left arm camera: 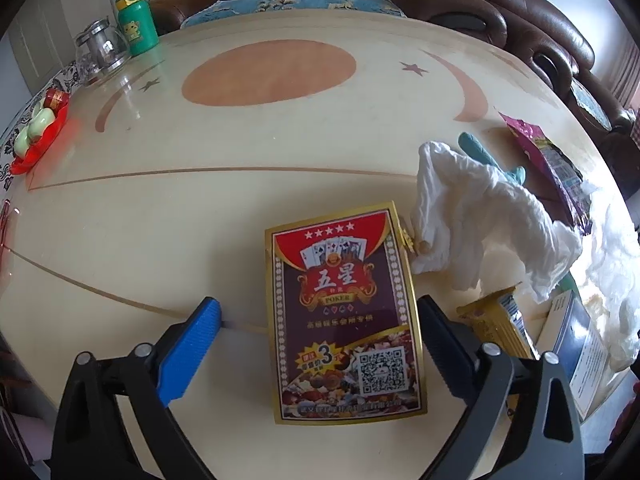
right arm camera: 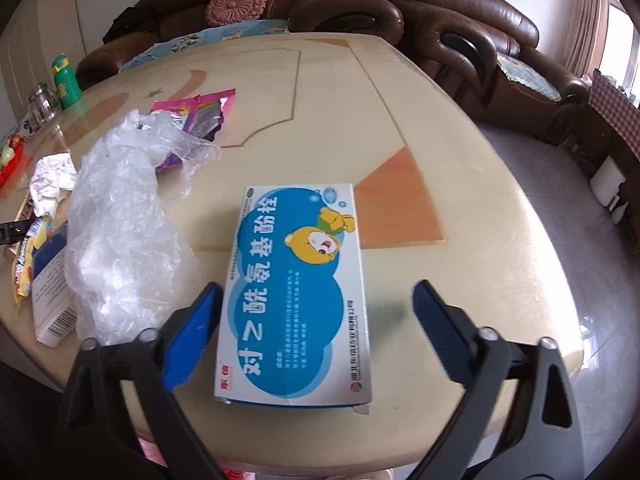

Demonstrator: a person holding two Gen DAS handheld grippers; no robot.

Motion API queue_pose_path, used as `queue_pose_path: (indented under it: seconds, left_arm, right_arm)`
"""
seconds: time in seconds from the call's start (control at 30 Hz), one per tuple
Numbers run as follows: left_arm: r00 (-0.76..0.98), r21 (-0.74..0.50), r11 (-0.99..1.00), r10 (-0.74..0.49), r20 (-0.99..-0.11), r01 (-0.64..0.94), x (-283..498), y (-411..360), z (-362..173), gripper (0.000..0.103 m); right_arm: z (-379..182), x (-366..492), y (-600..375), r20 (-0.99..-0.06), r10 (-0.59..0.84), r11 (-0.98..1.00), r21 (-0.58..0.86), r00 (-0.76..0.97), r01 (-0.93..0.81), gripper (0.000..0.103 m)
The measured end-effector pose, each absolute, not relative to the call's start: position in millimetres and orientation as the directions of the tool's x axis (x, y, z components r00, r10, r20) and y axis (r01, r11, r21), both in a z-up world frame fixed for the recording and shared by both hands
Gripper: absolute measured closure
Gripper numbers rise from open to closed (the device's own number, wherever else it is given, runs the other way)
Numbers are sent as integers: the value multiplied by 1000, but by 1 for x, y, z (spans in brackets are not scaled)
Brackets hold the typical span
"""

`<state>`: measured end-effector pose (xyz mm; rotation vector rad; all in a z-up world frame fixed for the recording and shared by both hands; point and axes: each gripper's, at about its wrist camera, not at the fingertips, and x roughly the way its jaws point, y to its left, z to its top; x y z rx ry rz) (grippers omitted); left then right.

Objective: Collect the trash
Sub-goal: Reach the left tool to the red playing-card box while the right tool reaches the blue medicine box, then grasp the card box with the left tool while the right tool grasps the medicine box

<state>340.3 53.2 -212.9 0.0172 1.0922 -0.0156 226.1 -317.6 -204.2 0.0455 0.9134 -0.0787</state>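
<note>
A red and gold poker card box point(left arm camera: 344, 320) lies flat on the cream table between the open fingers of my left gripper point(left arm camera: 320, 316), nearer the right finger. A crumpled white tissue point(left arm camera: 472, 216) lies just right of it, with a yellow wrapper point(left arm camera: 496, 320) below. A blue and white medicine box point(right arm camera: 296, 296) lies between the open fingers of my right gripper point(right arm camera: 318, 304), close to the left finger. A crumpled clear plastic bag point(right arm camera: 124, 220) lies left of it, with a pink-purple snack wrapper point(right arm camera: 196, 116) behind.
A green bottle point(left arm camera: 136, 20) and a glass jar point(left arm camera: 100, 48) stand at the table's far left, a red dish point(left arm camera: 40, 132) on its left edge. A white box point(right arm camera: 52, 300) lies by the plastic bag. Brown leather sofas point(right arm camera: 460, 40) ring the table's far side.
</note>
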Motion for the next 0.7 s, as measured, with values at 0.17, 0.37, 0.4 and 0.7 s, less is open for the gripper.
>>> queue_pose_path:
  seconds: [0.17, 0.37, 0.4, 0.7]
  left_arm:
    - [469, 4, 1000, -7, -883, 21, 339, 52, -207, 37]
    - [470, 1, 1000, -8, -882, 21, 337, 51, -205, 43]
    - [474, 1, 1000, -10, -881, 22, 336, 51, -204, 43]
    - [522, 52, 999, 45, -851, -3, 326, 51, -190, 44]
  right_arm:
    - [-201, 225, -315, -784, -60, 996, -6, 618, 90, 41]
    - [-197, 221, -319, -776, -74, 994, -8, 626, 107, 41]
    - [-196, 220, -319, -771, -79, 994, -10, 631, 111, 41]
    - [-178, 214, -312, -719, -123, 991, -51, 684, 124, 41]
